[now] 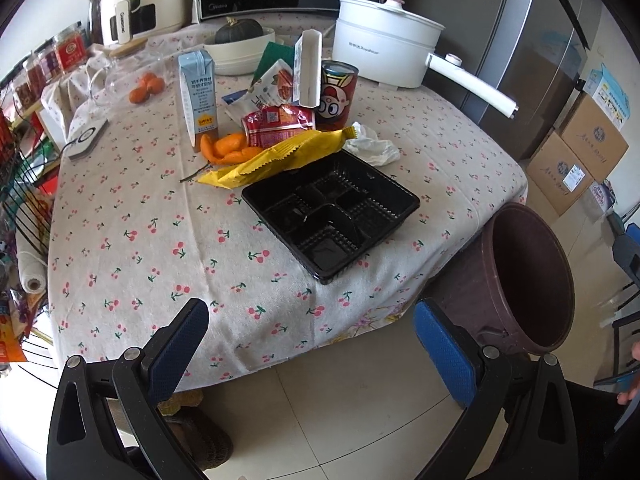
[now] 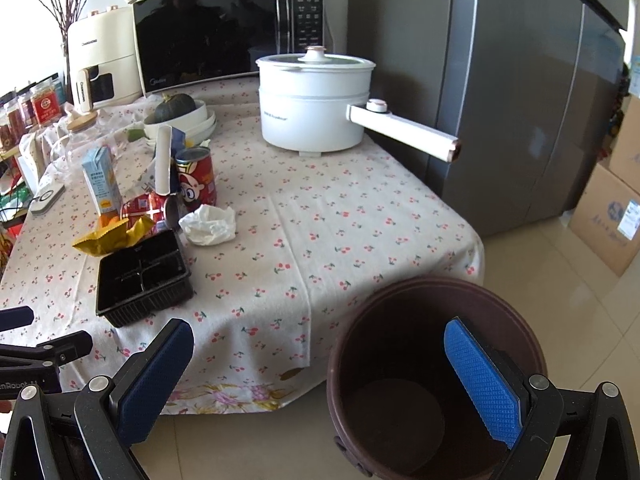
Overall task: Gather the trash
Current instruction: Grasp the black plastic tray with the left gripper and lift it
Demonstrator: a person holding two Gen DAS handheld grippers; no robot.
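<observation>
A black plastic meal tray (image 1: 331, 214) (image 2: 142, 278) lies near the table's front edge. Behind it lie a yellow wrapper (image 1: 276, 156) (image 2: 112, 236), orange peels (image 1: 228, 148), a red snack packet (image 1: 278, 124), a crumpled white tissue (image 1: 372, 146) (image 2: 208, 224), a red can (image 1: 339, 94) (image 2: 196, 176), a blue drink carton (image 1: 199, 98) (image 2: 102, 182) and an open white carton (image 1: 308, 68). A brown trash bin (image 1: 528, 276) (image 2: 432, 376) stands on the floor by the table. My left gripper (image 1: 316, 344) is open, short of the table edge. My right gripper (image 2: 316, 372) is open beside the bin's rim.
A white electric pot (image 2: 316, 104) with a long handle (image 2: 404, 130), a microwave (image 2: 224, 36), an air fryer (image 2: 102, 68) and a bowl with a squash (image 2: 180, 114) stand at the back of the cherry-print tablecloth (image 2: 320, 240). A grey fridge (image 2: 500, 92) and cardboard boxes (image 1: 576, 156) stand right.
</observation>
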